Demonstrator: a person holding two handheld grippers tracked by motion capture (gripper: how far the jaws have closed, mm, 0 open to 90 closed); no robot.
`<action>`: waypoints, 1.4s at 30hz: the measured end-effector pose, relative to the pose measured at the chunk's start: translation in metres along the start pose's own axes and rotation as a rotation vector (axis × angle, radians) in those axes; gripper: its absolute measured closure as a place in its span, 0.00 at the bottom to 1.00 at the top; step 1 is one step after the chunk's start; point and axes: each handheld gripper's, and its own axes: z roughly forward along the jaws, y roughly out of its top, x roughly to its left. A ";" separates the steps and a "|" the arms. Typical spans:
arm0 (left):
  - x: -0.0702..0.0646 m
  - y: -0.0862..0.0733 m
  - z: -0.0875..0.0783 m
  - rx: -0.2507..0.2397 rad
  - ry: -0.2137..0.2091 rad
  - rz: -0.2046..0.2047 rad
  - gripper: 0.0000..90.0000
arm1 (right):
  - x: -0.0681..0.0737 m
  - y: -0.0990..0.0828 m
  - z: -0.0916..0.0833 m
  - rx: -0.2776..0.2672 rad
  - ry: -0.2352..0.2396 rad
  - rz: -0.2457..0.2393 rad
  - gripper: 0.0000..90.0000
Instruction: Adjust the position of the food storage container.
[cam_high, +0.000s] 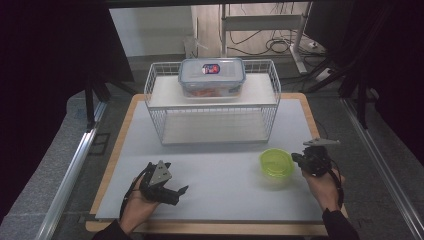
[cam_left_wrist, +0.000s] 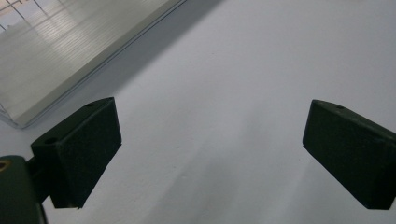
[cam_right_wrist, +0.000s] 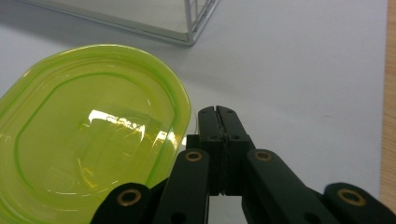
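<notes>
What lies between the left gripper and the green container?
Nothing: in the high view, bare white tabletop separates the left gripper from the green container.

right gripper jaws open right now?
No. In the right gripper view the right gripper has its two black jaws pressed flat together with nothing between them, just beside the green container.

Dim surroundings, evenly lit table (cam_high: 215, 175), glare on green lid (cam_right_wrist: 107, 116), soft shadows, slightly blurred close-ups
</notes>
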 end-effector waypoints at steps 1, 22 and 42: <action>0.000 0.000 0.000 -0.001 0.000 -0.001 0.05 | 0.001 0.000 0.000 0.002 0.002 -0.002 0.99; -0.001 0.000 0.001 0.007 -0.007 0.003 0.05 | 0.016 -0.007 0.002 0.047 0.077 0.011 0.98; -0.002 -0.001 0.004 0.018 -0.013 0.003 0.05 | 0.039 -0.024 0.025 0.145 0.186 -0.048 0.99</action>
